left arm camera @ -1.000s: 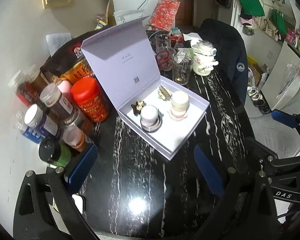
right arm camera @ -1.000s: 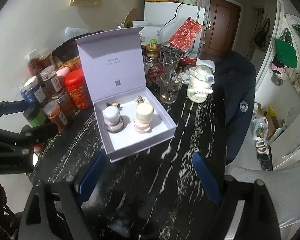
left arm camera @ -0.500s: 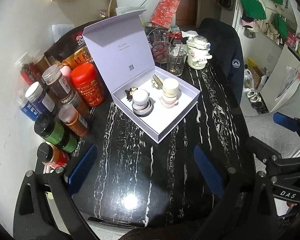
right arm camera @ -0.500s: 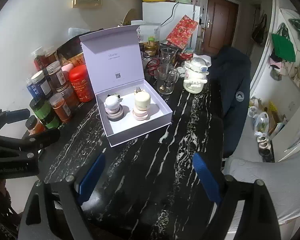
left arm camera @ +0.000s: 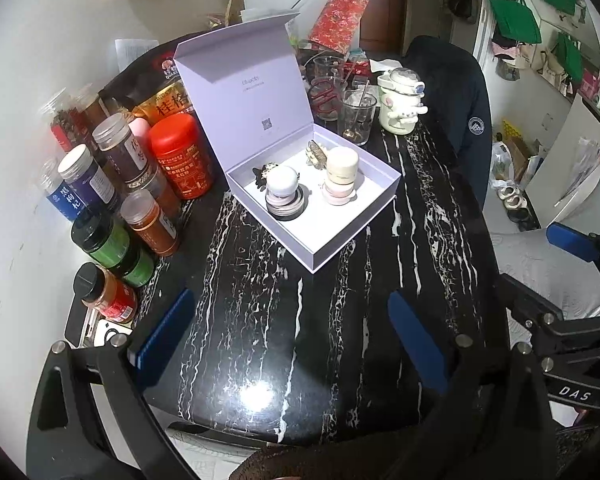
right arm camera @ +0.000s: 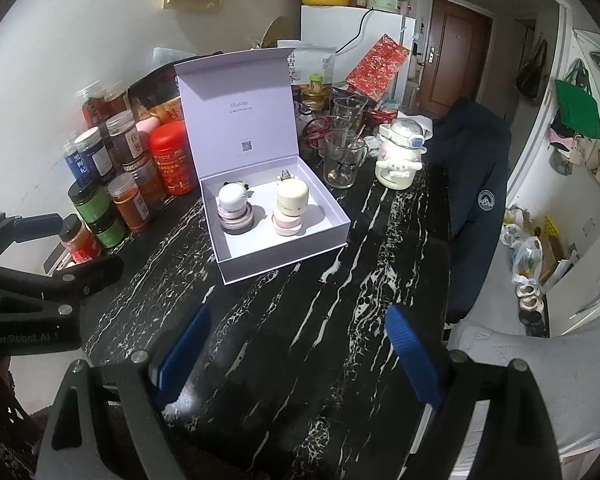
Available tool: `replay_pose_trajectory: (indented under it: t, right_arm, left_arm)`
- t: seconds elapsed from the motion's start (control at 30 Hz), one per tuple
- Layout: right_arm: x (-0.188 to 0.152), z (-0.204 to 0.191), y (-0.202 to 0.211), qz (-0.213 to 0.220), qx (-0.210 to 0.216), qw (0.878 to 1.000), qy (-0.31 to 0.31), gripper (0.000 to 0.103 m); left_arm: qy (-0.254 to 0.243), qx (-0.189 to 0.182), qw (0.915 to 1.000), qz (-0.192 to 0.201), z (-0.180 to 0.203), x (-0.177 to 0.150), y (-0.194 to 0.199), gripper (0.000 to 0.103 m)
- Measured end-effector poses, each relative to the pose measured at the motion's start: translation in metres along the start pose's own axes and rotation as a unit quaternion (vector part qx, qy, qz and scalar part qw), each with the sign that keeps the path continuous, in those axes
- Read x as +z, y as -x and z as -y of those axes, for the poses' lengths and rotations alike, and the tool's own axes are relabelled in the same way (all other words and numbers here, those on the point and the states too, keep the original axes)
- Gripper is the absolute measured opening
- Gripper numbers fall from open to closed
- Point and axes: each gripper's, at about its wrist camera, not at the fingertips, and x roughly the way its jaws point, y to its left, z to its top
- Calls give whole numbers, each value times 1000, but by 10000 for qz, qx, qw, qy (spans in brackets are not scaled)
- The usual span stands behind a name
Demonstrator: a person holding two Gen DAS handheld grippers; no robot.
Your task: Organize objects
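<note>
White walls (right arm camera: 100,32), brown door (right arm camera: 456,60), black marble table (right arm camera: 340,300), white fridge (right arm camera: 340,28)

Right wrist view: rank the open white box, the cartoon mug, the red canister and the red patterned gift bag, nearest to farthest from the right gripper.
1. Open white box, straight ahead of the right gripper on the marble table.
2. Red canister, left, beside the box lid; and cartoon mug, right. Too close to call.
3. Red patterned gift bag, far back, right of centre.
</note>
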Motion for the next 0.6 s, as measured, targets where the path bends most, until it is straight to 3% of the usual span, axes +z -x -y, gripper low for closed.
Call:
replay_pose_trajectory:
  t: [0.6]
  right_arm:
    - [-2, 2, -2, -49, 45, 10000, 60, 90]
  left_arm:
    - [38, 14, 9999, -109, 2, -2, -4, 97]
